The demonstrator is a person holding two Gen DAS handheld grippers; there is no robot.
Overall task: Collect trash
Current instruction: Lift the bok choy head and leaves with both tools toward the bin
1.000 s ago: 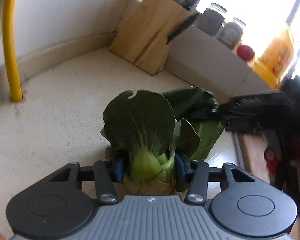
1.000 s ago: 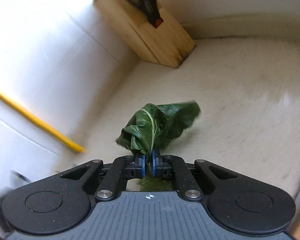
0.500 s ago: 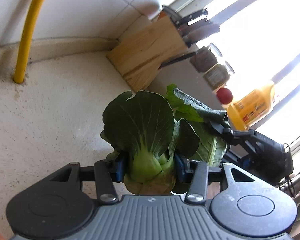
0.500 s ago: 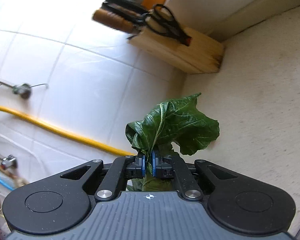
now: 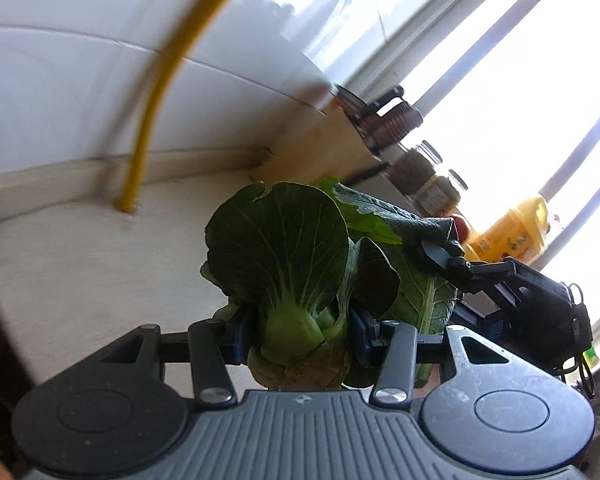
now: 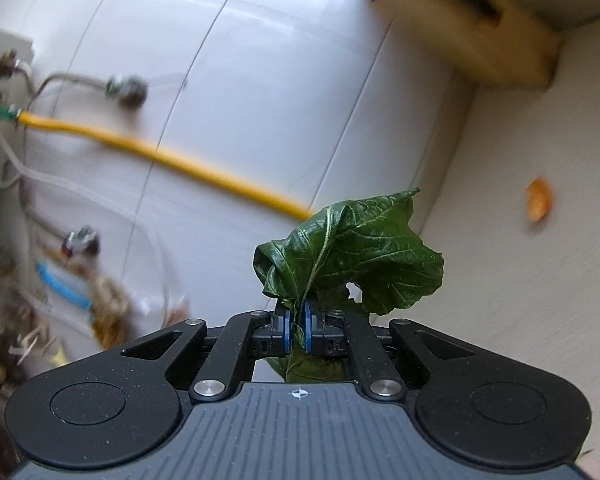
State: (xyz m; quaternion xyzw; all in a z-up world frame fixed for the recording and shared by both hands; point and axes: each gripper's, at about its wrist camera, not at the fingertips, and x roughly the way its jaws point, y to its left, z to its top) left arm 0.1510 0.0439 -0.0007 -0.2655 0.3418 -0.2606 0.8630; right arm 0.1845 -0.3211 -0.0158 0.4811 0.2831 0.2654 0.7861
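Left tool point(image 5: 298, 334): clamped on the pale stem base of a bok choy head point(image 5: 288, 264), blue pads pressed to either side, leaves standing up ahead of the camera and clear of the desk point(image 5: 68, 276). Right tool point(image 6: 296, 330): pads drawn nearly together on the stalk of a crumpled green leaf point(image 6: 352, 260), also held off the surface. In the left wrist view the right tool point(image 5: 440, 256) appears just beside the bok choy, its leaf overlapping behind it. A small orange scrap point(image 6: 538, 202), blurred, lies on the desk well apart from both tools. A yellow hose point(image 5: 152, 108) meets the desk at its rear edge against the tiled wall point(image 5: 80, 92). A wooden knife block point(image 5: 320, 148) stands in the rear corner, with jars point(image 5: 428, 180) and a yellow bottle point(image 5: 512, 226) along the window side.
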